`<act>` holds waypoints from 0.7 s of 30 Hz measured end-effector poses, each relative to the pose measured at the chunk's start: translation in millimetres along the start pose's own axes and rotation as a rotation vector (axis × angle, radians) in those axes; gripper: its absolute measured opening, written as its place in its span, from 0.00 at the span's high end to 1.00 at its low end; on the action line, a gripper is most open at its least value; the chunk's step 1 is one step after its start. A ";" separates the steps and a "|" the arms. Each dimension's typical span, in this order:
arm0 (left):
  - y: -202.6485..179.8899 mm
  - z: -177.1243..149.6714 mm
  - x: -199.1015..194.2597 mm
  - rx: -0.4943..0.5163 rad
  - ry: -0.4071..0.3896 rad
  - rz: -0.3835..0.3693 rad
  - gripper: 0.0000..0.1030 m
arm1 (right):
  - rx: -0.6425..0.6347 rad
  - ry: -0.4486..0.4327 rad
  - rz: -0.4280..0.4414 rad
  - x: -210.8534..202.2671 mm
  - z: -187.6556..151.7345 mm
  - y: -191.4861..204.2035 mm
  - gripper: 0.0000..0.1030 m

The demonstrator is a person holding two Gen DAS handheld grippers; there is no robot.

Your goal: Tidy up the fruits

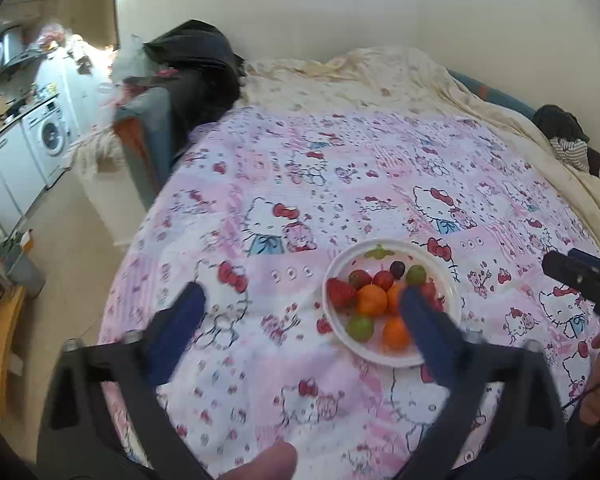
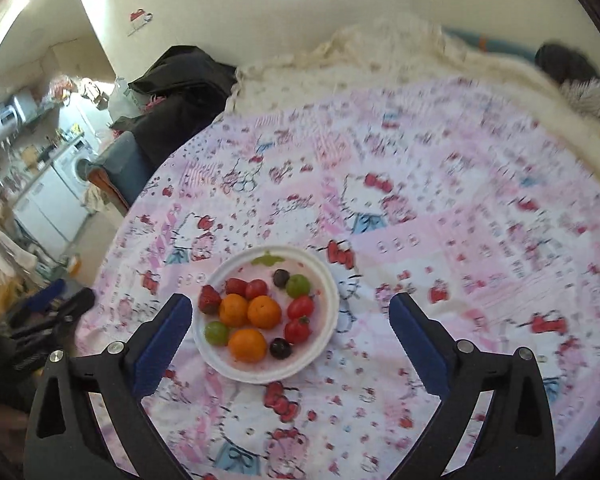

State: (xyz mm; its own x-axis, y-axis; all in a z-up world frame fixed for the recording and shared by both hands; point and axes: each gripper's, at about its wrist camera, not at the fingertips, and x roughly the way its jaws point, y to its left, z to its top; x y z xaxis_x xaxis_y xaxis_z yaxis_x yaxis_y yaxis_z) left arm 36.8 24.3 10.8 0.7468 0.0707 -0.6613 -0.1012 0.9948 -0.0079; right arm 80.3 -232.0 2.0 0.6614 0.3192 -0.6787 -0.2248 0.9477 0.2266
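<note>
A white plate (image 2: 328, 280) lies on the pink cartoon-cat bedspread (image 2: 440, 240). It holds three oranges (image 2: 264, 312), a strawberry (image 2: 209, 299), several small red tomatoes (image 2: 300, 307), two green fruits (image 2: 298, 285) and two dark grapes (image 2: 280, 348). My right gripper (image 2: 290, 303) hovers above the plate, open, nothing between its blue pads. In the left wrist view the plate (image 1: 340, 264) sits lower right. My left gripper (image 1: 300, 294) is open and empty, its right finger (image 1: 424, 328) overlapping the fruit. Each gripper shows at the edge of the other's view: right (image 1: 580, 276), left (image 2: 60, 312).
A cream blanket (image 1: 380, 76) is bunched at the far side of the bed, with dark clothes (image 1: 564, 128) at its right end. A black bag (image 1: 196, 60) stands past the bed's left corner. The bed edge drops to the floor (image 1: 72, 240) on the left, beside a washing machine (image 1: 50, 136).
</note>
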 end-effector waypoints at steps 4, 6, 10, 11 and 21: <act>3.4 -15.1 -21.0 -0.028 -0.006 -0.004 0.01 | -0.024 -0.020 -0.011 -16.8 -15.5 9.9 0.02; 3.2 -24.9 -27.9 -0.031 -0.004 -0.005 0.01 | -0.014 -0.019 -0.011 -20.6 -21.7 11.4 0.02; 0.6 -39.8 -34.5 -0.018 0.003 0.004 0.00 | -0.028 -0.022 -0.018 -27.1 -36.9 18.3 0.02; -0.1 -40.7 -34.8 -0.017 -0.001 0.011 0.00 | -0.035 -0.023 -0.022 -28.0 -41.0 19.3 0.02; -15.3 -48.7 -28.4 -0.014 0.001 -0.016 0.00 | -0.109 -0.051 -0.073 -26.6 -52.5 36.8 0.02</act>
State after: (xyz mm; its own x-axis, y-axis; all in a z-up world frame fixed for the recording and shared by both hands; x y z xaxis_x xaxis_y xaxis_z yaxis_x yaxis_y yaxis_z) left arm -14.9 3.6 -6.8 0.7475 0.0549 -0.6619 -0.0985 0.9947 -0.0288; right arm 16.8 -205.7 -8.3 0.7137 0.2520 -0.6535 -0.2497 0.9633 0.0988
